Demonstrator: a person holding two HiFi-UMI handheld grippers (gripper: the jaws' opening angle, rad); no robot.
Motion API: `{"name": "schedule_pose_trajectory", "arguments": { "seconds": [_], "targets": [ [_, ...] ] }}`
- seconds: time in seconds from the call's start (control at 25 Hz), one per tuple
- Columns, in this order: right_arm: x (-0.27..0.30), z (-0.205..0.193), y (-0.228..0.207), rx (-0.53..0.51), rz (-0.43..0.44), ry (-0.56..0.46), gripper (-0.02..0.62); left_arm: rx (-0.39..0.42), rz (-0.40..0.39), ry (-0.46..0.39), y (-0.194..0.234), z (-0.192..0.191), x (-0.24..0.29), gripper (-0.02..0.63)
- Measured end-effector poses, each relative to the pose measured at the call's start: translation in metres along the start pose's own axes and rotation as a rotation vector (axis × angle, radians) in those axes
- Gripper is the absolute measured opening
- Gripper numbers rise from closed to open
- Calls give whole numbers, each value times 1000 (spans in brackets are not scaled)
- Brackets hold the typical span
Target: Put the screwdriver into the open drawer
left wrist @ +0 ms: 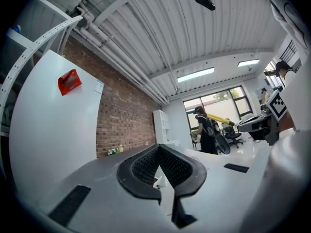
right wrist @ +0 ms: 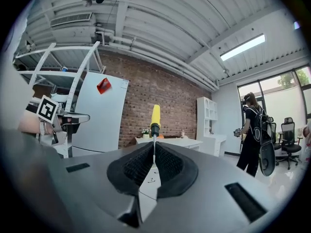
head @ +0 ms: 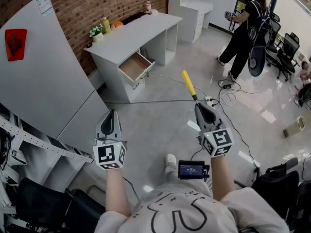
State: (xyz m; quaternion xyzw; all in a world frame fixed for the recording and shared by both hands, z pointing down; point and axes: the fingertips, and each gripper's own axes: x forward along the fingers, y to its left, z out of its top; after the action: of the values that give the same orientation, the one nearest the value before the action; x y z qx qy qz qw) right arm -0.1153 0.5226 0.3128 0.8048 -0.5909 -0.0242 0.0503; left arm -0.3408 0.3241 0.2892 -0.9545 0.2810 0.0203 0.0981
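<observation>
Right gripper [head: 200, 106] clamping screwdriver [head: 188, 84], drawer [head: 135, 66] open

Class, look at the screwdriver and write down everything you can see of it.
The screwdriver has a yellow handle, a black collar and a thin metal shaft. The right gripper is shut on the shaft, so the tool sticks out beyond the jaws, handle foremost. It is held in the air, aimed toward the white desk. Nothing else touches it.
</observation>
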Motion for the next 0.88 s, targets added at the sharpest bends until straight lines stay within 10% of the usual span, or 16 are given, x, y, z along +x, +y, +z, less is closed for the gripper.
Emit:
{"name": "schedule_pose_trajectory", "arguments": {
  "seconds": [0.88],
  "targets": [
    [188, -6, -117, 2, 141, -12, 25, -17, 135, 12, 15, -16, 183, 12]
  ]
}}
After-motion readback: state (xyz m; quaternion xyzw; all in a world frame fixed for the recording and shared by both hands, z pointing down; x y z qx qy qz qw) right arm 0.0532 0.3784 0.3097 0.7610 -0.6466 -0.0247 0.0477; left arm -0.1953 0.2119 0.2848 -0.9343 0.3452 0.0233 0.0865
